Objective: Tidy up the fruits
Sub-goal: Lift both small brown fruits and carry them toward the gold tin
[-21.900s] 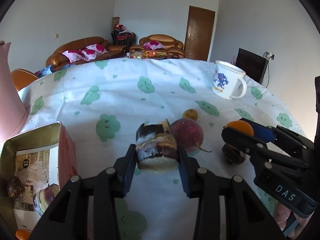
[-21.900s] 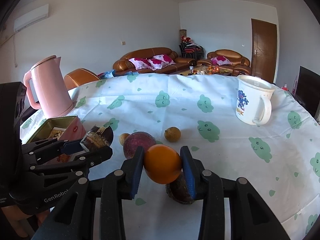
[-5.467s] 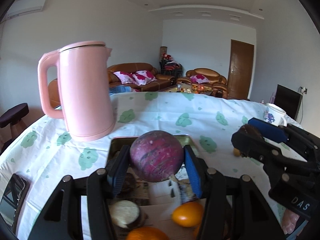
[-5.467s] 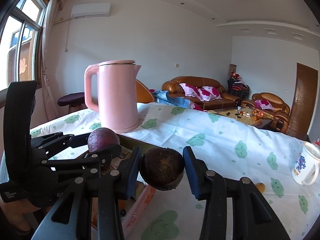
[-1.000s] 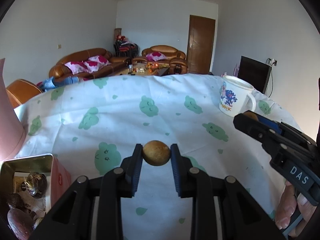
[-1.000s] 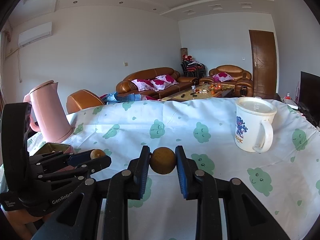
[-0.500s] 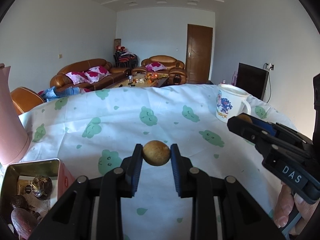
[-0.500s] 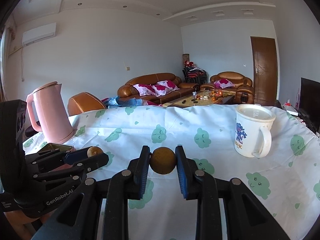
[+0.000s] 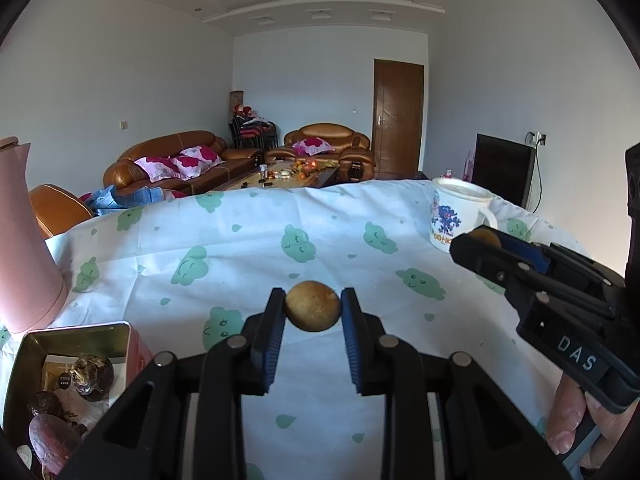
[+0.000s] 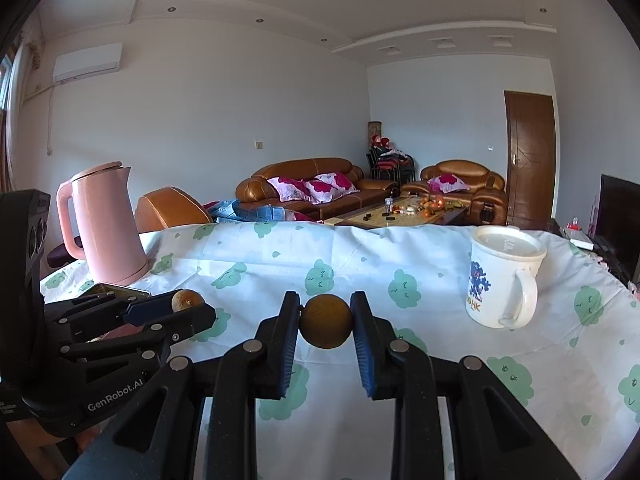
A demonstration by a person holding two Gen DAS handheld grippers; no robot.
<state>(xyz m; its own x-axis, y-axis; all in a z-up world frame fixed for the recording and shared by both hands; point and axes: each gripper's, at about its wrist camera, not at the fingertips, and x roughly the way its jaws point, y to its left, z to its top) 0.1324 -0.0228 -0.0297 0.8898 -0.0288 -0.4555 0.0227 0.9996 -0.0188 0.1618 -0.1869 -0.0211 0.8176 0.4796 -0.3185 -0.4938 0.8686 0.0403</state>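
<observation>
We're in a home living room. Brown leather sofas point(image 10: 304, 184) with pink floral cushions point(image 10: 316, 188) line the far wall around a cluttered coffee table point(image 10: 404, 212). There's a wooden door point(image 10: 528, 156), a wall air conditioner point(image 10: 88, 62), a dark television point(image 9: 502, 168) and recessed ceiling lights. Up close, a table under a white tablecloth with green cloud faces point(image 10: 400, 260) carries a pink electric kettle point(image 10: 104, 224), a cartoon-printed mug point(image 10: 500, 276) and an open tin point(image 9: 72, 336).

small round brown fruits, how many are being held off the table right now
2. One small brown fruit is clamped in the left gripper; a second brown fruit is in the right gripper. Others may be hidden.
</observation>
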